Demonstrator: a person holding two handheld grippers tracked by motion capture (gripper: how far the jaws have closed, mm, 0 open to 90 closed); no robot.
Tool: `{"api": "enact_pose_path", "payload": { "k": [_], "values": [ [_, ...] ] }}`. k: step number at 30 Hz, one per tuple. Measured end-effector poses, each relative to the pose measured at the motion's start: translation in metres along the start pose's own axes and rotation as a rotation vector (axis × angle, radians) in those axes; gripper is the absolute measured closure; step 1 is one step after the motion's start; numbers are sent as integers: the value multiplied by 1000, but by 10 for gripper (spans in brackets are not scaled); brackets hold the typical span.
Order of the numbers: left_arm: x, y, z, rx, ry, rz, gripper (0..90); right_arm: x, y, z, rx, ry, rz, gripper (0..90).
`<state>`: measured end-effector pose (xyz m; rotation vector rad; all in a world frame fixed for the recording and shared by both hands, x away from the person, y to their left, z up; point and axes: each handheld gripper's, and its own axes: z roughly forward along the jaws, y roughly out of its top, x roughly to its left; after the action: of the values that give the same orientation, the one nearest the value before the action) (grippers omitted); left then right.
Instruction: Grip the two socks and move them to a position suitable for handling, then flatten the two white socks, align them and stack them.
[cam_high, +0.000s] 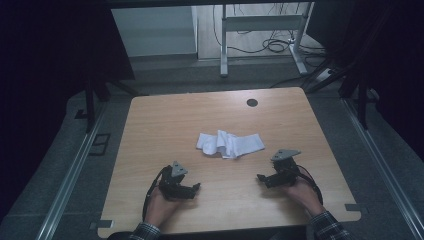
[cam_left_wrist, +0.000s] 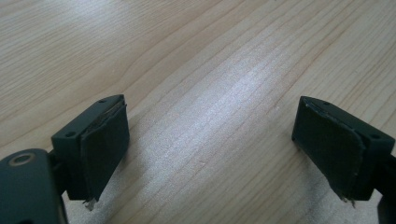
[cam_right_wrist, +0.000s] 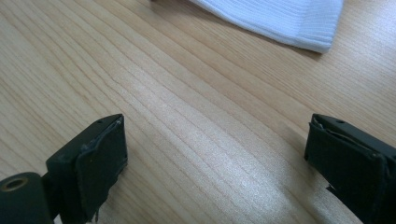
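A crumpled white sock lies near the middle of the wooden table. My left gripper rests low on the table at the near left, held by a hand, its tips turned toward the centre. Its jaws stand wide apart over bare wood in the left gripper view. My right gripper sits at the near right, just below the sock's right end. In the right gripper view it is open with nothing between the jaws, and the sock's ribbed cuff lies ahead.
A round dark cable hole sits near the table's far edge. Beyond the table stand a metal desk frame and loose cables on the floor. Metal rails run along both sides.
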<state>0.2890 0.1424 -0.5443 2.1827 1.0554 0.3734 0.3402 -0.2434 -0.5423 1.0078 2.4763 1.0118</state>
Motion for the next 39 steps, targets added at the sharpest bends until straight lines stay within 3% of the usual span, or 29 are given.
{"api": "enact_pose_path", "payload": {
  "k": [23,31,39],
  "values": [
    [0,1,1,2,4,-1,111,-1,6,1,37,-4,6,79],
    [0,1,1,0,4,-3,111,-3,11,-1,67,-20,38,160],
    [0,1,1,0,4,-3,111,-9,15,-8,64,-21,115,190]
  ]
}}
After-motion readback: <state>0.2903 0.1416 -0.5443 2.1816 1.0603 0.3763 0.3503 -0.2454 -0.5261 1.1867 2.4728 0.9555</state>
